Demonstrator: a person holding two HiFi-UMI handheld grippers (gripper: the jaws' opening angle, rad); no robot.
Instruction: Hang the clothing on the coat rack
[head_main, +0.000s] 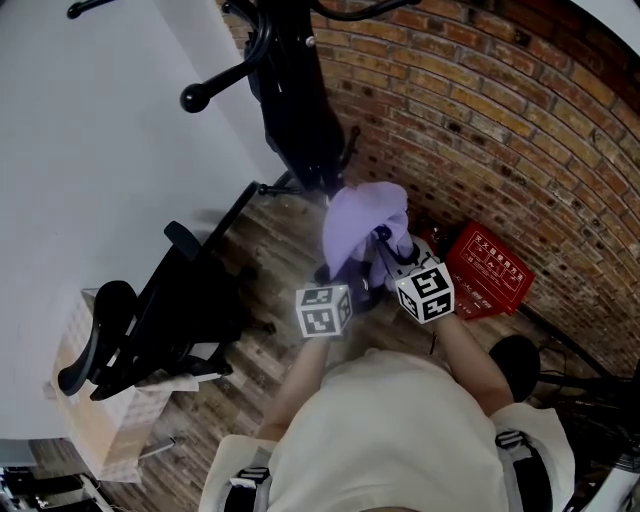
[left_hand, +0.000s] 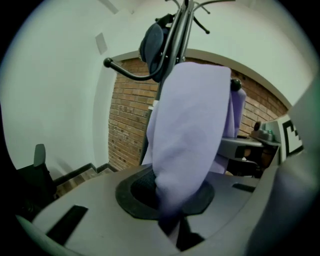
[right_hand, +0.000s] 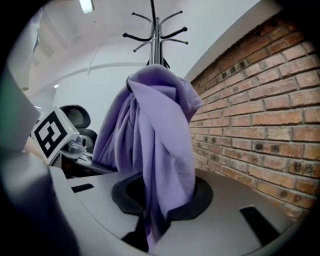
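Clothing (head_main: 365, 222), purple and bunched, sits right at the tips: left claw (left_hand: 172, 222) clamped on one fold, right claw (right_hand: 150, 225) clamped on another. Coat rack (right_hand: 156, 30) rises just ahead of both.

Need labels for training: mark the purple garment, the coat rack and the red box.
purple garment (right_hand: 160, 135), right gripper view, hanging fold.
coat rack (right_hand: 157, 37), right gripper view, upper pole.
red box (head_main: 488, 270), head view, top face.

Lilac clothing (right_hand: 155, 140), black coat rack (right_hand: 156, 40)
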